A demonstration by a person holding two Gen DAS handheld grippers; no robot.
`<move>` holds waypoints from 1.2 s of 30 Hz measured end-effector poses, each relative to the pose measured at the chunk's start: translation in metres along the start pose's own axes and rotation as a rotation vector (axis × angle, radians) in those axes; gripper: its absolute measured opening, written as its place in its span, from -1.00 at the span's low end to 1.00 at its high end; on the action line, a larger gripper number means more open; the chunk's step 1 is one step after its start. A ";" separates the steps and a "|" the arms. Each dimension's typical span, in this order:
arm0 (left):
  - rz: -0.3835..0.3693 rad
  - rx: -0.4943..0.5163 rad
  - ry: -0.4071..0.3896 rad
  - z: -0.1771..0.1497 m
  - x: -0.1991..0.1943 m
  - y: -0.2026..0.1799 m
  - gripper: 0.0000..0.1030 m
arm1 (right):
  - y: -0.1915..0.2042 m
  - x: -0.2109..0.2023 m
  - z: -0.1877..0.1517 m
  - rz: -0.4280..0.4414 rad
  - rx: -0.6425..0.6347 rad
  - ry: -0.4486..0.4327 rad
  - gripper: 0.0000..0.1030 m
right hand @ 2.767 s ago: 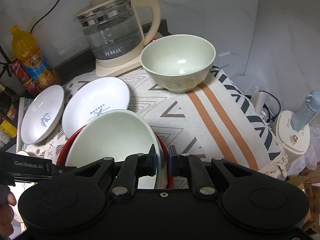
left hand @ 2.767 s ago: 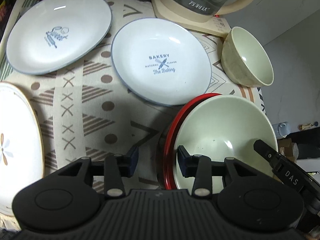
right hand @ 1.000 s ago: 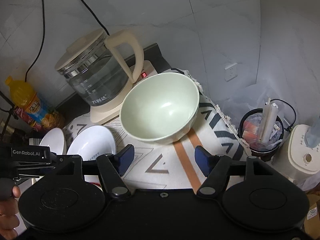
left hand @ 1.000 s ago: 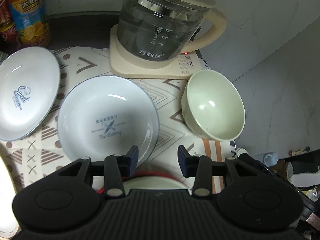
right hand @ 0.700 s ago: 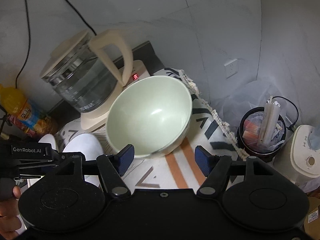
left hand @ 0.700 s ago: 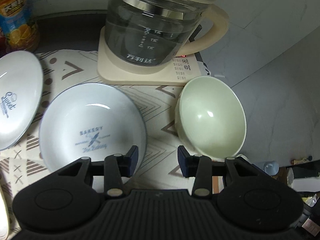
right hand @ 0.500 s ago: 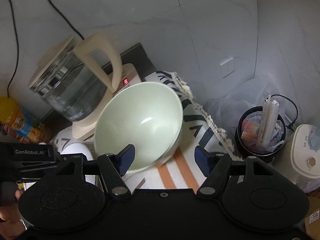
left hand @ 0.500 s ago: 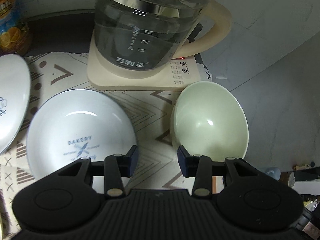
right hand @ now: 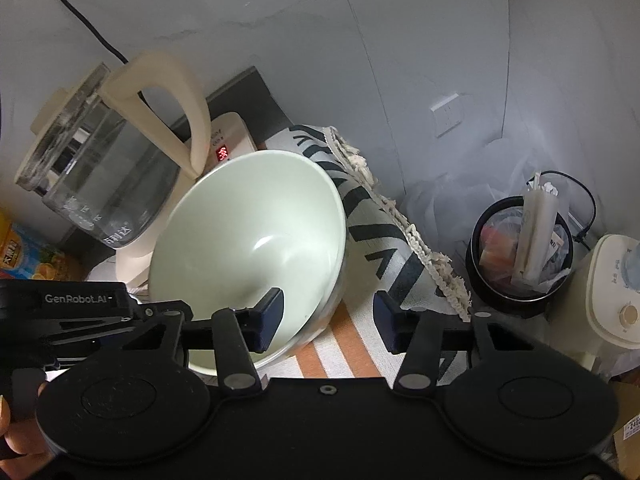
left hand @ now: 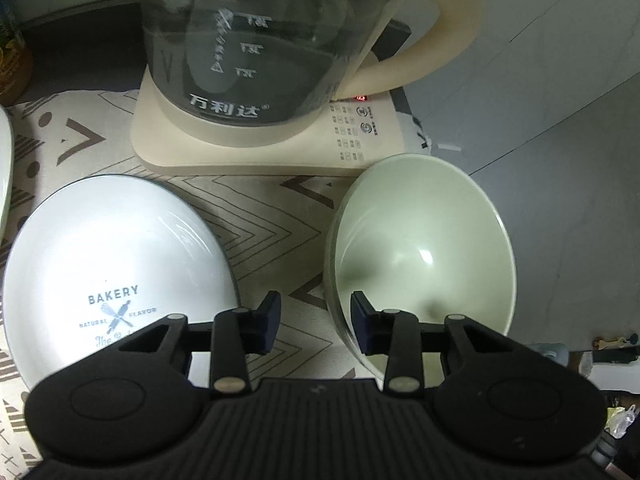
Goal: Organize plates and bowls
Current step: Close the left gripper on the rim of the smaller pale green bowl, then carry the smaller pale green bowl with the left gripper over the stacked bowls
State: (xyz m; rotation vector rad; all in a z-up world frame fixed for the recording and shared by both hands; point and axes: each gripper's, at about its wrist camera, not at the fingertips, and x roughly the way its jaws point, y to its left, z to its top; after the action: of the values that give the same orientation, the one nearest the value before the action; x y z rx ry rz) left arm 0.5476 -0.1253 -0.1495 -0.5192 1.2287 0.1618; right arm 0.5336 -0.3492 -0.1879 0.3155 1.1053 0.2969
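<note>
Astride bowl (right hand: 256,240) rim, right hand-held gripper (right hand: 328,320) ajar

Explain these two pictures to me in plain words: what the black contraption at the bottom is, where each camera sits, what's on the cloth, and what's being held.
A person holds a two-finger gripper in each hand, each with a camera looking along its fingers. The left gripper straddles the near rim of a pale green bowl, one finger inside, one outside. The right gripper, its jaws just closing, straddles the same bowl at its other side. Neither visibly presses yet, so nothing is held. On the patterned cloth also lie a white "BAKERY" plate and a glass kettle on its cream base.
</note>
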 end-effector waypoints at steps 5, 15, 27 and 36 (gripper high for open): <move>-0.002 -0.003 0.022 0.002 0.013 -0.004 -0.47 | 0.000 0.009 -0.001 -0.019 0.011 0.008 -0.25; -0.031 -0.008 0.039 -0.005 0.012 -0.007 -0.77 | 0.008 -0.001 -0.010 -0.030 0.006 -0.018 -0.56; -0.078 0.021 -0.018 -0.027 -0.042 0.006 -0.77 | 0.026 -0.045 -0.034 -0.008 -0.001 -0.088 -0.57; -0.106 0.040 -0.064 -0.048 -0.079 0.023 -0.77 | 0.043 -0.076 -0.056 0.000 -0.005 -0.131 -0.57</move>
State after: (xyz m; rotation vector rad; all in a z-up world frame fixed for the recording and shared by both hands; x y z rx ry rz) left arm 0.4703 -0.1157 -0.0942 -0.5387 1.1369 0.0636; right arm 0.4476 -0.3337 -0.1313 0.3258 0.9751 0.2747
